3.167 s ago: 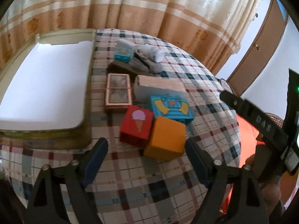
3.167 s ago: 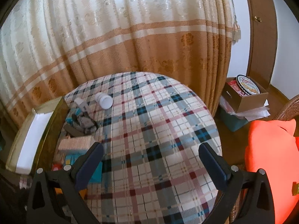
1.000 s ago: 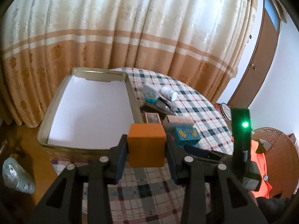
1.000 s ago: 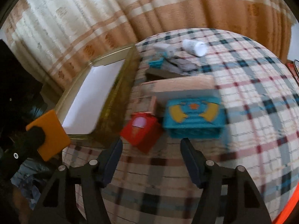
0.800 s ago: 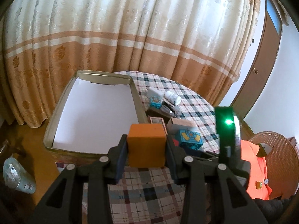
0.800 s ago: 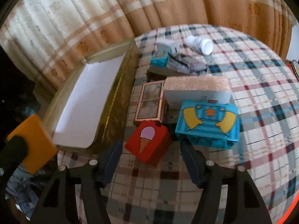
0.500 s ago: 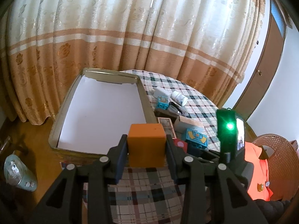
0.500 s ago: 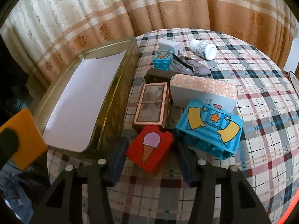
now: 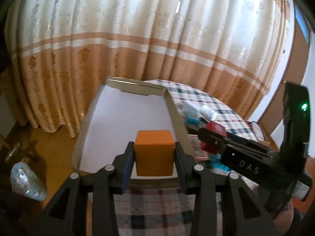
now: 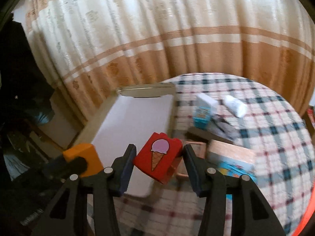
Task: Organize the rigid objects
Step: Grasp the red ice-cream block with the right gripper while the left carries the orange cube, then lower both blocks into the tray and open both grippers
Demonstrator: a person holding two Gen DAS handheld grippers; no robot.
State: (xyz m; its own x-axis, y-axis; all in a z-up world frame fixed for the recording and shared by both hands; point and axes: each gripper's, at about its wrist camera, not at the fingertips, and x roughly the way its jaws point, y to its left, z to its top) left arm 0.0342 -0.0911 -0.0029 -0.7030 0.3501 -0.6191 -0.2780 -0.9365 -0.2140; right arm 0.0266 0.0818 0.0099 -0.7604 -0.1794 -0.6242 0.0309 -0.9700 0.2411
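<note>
Plaid tablecloth [image 10: 265, 129], curtain [image 9: 137, 39] behind; left claw [image 9: 154, 155] pinching orange cube [image 9: 154, 151], right claw [image 10: 158, 157] pinching red block [image 10: 157, 157].

Cream-and-tan curtain [image 9: 157, 39]; round plaid-clothed table [image 10: 265, 137]; wooden floor [image 9: 55, 143].

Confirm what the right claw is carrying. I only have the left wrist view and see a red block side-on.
Observer: The right claw is clamped on the red block. The block's face shows a purple ice cream cone.
Operator: What's on the cloth beyond it?
Observer: A peach-topped box, with a blue block against its near side.
Operator: And the bottle at the back, upright?
Observer: No, the white bottle lies on its side.
</note>
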